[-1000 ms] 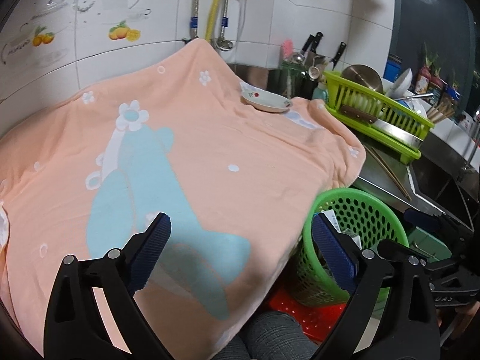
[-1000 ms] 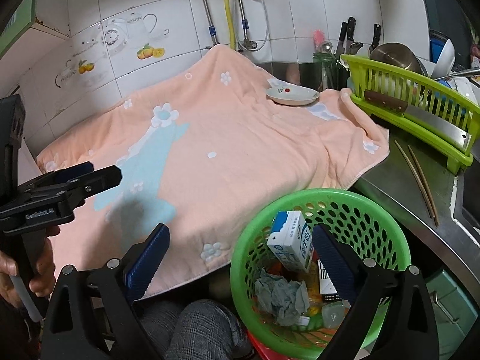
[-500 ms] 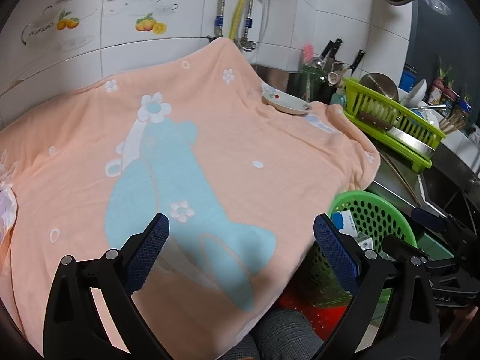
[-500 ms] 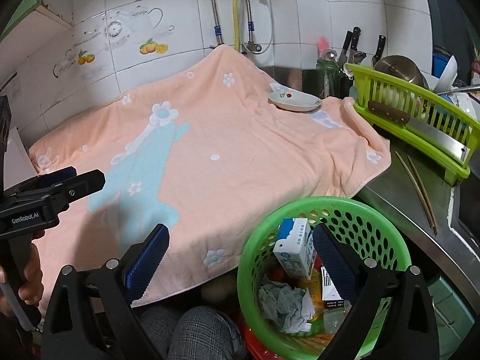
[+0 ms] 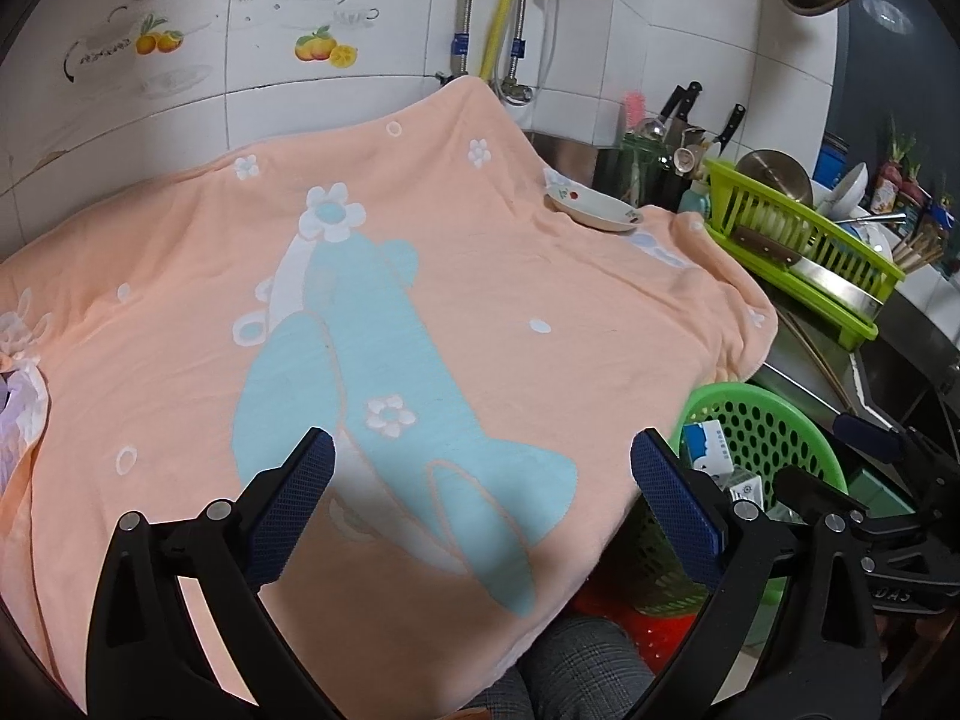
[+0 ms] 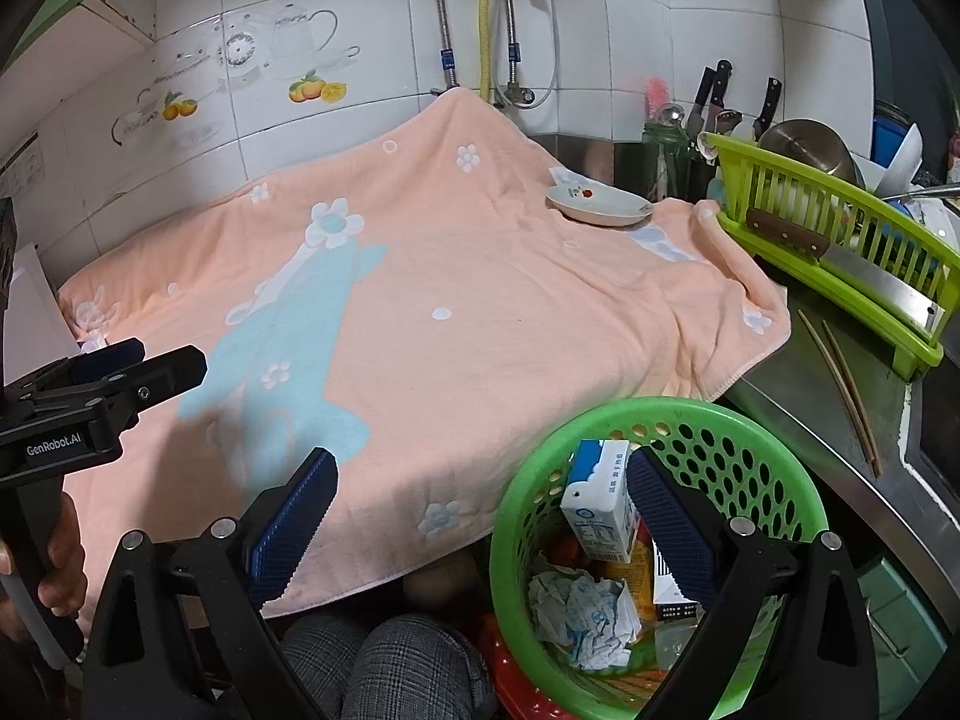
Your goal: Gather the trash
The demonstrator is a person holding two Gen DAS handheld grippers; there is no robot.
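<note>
The green basket (image 6: 660, 516) at the lower right of the right wrist view already held the trash: a blue-and-white milk carton (image 6: 600, 504) standing against its inner wall, crumpled tissue (image 6: 582, 600) below it, and a few packets deeper in. The peach towel (image 6: 456, 312) spread over the table showed no loose litter, only a small dish (image 6: 600, 207) near its upper right corner, so the collecting looked close to done, if not finished; at the far left edge of the left wrist view something pale lay beyond the towel, too cut off to tell what it was.

The right gripper (image 6: 474, 516) hovered above the basket rim with its jaws spread wide and holding nothing. The left gripper (image 5: 480, 498) hung over the lower part of the towel, jaws likewise released and empty. A hand (image 6: 57, 558) at the lower left of the right wrist view gripped the left gripper's handle
</note>
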